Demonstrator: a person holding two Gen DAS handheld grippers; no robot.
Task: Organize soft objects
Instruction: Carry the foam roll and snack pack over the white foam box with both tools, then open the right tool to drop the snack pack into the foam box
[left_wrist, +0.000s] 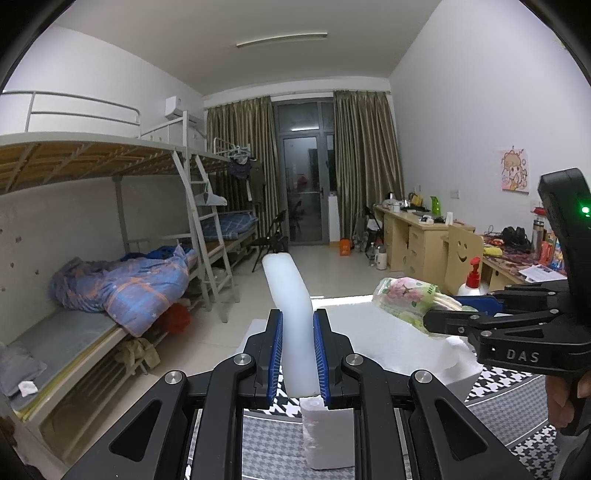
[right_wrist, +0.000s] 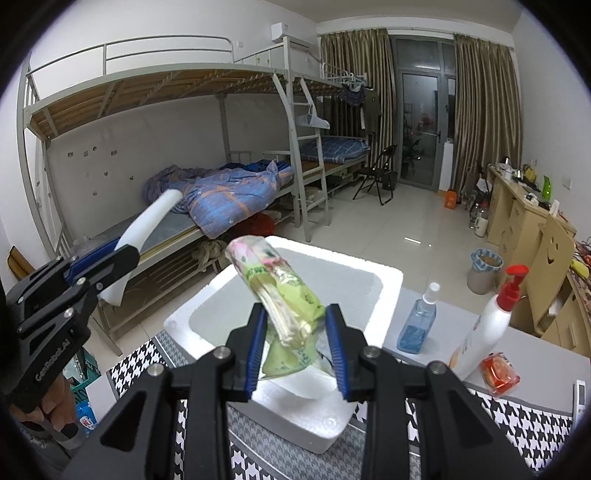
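- The left gripper (left_wrist: 298, 354) is seen with its blue-padded fingers (left_wrist: 276, 354) drawn narrowly together and clamped on a white foam strip (left_wrist: 288, 295), which rises curved above the white foam box (left_wrist: 399, 343).
- The right gripper (right_wrist: 297, 347) is seen with its fingers (right_wrist: 256, 347) partly apart, closed on a green floral tissue pack (right_wrist: 280, 291); the pack is squeezed between the pads and is held over the foam box's hollow.
- The foam box is set on a houndstooth-covered table (right_wrist: 498, 417).
- A small foam block (left_wrist: 325, 432) lies just in front of the foam box, beneath the left fingers.
- A blue spray bottle (right_wrist: 417, 325) and a red-pump bottle (right_wrist: 487, 325) stand right of the foam box.
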